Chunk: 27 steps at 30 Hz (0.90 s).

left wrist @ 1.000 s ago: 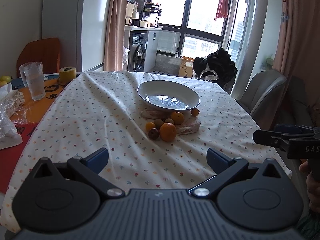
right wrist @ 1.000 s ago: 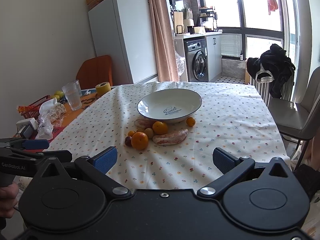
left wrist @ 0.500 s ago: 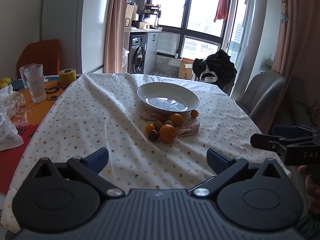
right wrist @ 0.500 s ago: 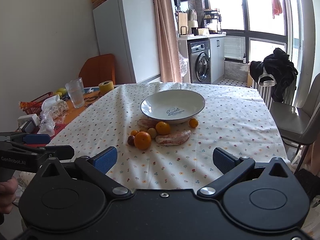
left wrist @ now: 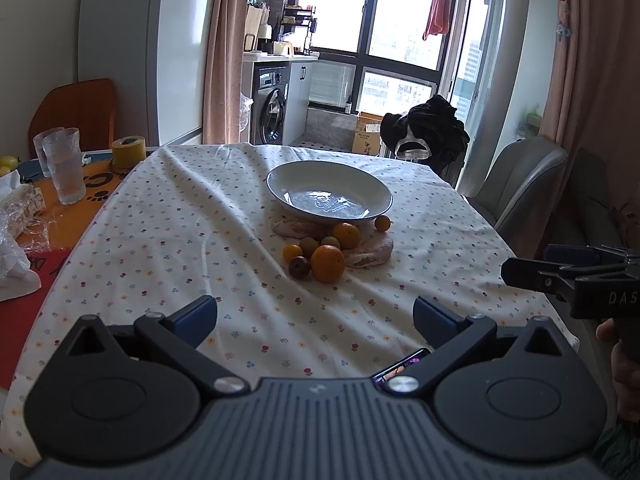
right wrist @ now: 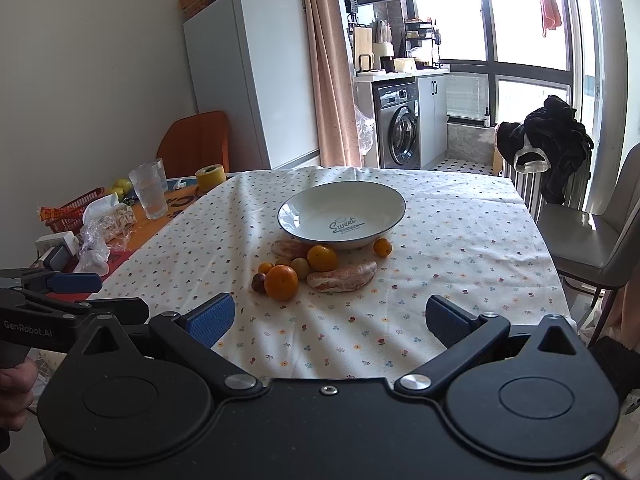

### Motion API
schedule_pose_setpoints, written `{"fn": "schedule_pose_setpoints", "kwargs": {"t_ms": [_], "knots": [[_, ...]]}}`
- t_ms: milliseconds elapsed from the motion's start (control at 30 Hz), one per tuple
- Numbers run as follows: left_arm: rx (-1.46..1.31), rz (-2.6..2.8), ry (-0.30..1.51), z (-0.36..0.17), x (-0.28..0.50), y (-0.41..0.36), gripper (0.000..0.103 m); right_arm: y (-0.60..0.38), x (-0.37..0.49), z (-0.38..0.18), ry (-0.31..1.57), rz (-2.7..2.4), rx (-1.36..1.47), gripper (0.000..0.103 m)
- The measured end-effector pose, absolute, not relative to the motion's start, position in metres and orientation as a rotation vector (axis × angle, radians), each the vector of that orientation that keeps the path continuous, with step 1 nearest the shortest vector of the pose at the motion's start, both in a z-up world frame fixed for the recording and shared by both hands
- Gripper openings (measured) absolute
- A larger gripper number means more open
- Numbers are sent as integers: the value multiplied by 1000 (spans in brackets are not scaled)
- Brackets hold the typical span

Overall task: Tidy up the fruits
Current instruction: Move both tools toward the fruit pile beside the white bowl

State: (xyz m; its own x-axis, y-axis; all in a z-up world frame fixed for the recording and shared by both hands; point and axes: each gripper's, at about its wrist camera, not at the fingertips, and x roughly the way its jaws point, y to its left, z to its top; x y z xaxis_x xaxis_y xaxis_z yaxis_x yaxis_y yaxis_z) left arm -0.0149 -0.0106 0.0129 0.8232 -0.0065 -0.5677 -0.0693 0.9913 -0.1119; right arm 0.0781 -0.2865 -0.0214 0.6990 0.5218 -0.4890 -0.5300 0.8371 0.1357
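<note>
A white bowl (left wrist: 329,196) (right wrist: 342,214) stands empty in the middle of the flowered tablecloth. Just in front of it lies a cluster of fruit: a large orange (left wrist: 327,263) (right wrist: 281,282), a second orange (left wrist: 346,235) (right wrist: 322,258), small oranges (left wrist: 382,223) (right wrist: 382,247), a dark plum (left wrist: 299,267) (right wrist: 259,282), kiwis (left wrist: 309,245) (right wrist: 301,266) and two pinkish sweet potatoes (left wrist: 370,252) (right wrist: 342,277). My left gripper (left wrist: 315,314) and my right gripper (right wrist: 328,320) are both open and empty, held over the table's near edge, well short of the fruit.
Glasses (left wrist: 66,170) (right wrist: 150,192), a yellow tape roll (left wrist: 128,153) and plastic wrapping (right wrist: 106,226) sit on the orange mat at the left. A grey chair (left wrist: 520,188) (right wrist: 600,236) stands at the right. A phone (left wrist: 400,366) lies under my left gripper.
Both grippers have drifted slightly; the bowl and fruit sit a little differently in each view. Nothing was taken hold of or moved on the table.
</note>
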Motion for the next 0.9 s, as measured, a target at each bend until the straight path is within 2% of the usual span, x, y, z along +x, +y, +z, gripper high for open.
{"fn": "schedule_pose_setpoints", "kwargs": {"t_ms": [900], "knots": [[-194,49,732,-24,75,4,103,-281,149,-64,658,643,25,103]]}}
